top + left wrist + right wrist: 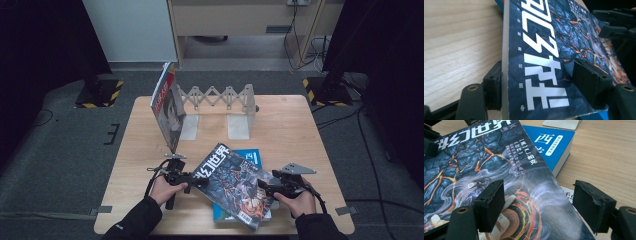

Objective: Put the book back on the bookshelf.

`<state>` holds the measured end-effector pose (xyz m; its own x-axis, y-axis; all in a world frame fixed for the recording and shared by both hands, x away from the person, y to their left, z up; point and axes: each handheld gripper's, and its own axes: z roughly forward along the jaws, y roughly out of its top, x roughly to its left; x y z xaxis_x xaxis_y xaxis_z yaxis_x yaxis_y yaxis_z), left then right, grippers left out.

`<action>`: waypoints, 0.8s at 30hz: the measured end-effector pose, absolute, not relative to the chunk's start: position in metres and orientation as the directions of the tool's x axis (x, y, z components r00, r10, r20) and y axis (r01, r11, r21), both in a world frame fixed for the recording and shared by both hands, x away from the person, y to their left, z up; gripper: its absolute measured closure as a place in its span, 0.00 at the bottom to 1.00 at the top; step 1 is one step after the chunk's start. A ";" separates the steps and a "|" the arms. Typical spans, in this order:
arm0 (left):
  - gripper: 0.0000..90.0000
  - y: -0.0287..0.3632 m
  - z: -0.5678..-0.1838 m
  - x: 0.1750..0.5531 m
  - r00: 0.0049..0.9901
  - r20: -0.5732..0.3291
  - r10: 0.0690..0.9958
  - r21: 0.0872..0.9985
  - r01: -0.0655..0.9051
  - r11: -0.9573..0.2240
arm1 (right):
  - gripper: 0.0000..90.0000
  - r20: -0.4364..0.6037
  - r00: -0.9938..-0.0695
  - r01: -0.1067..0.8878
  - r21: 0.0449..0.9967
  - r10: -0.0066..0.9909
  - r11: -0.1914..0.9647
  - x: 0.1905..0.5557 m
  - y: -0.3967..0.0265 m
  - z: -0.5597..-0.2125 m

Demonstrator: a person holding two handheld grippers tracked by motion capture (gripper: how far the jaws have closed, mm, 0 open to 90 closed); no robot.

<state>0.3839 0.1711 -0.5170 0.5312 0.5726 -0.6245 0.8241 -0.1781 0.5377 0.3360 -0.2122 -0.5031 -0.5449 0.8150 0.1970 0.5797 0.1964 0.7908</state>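
The dark-covered magazine (235,185), lying tilted atop the blue book (247,159) on the tabletop (290,125), is straddled at opposite edges by the left gripper (200,181) and right gripper (264,186), both open, apparently for lifting toward the bookend rack (220,100).

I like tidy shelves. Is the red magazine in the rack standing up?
Tipped. The red magazine leans sideways against the rack.
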 end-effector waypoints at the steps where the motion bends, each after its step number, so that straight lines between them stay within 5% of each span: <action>1: 0.36 0.172 -0.517 0.384 0.524 -0.637 0.566 0.528 0.831 -0.175 | 0.29 0.196 -0.546 0.579 0.791 0.815 0.198 0.336 -0.212 -0.503; 5: 0.39 0.171 -0.514 0.382 0.537 -0.616 0.576 0.544 0.819 -0.182 | 0.29 0.201 -0.544 0.580 0.792 0.814 0.192 0.336 -0.212 -0.503; 14: 0.64 0.180 -0.490 0.374 0.540 -0.656 0.528 0.586 0.805 -0.095 | 0.29 0.194 -0.545 0.577 0.793 0.815 0.197 0.336 -0.213 -0.503; 24: 0.60 0.176 -0.491 0.373 0.536 -0.631 0.561 0.576 0.808 -0.124 | 0.29 0.200 -0.542 0.580 0.792 0.816 0.190 0.336 -0.213 -0.504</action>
<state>0.3732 0.1760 -0.4905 0.5360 0.5613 -0.6306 0.8079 -0.1242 0.5761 0.3362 -0.2131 -0.5039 -0.5416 0.8165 0.2001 0.5799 0.1905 0.7921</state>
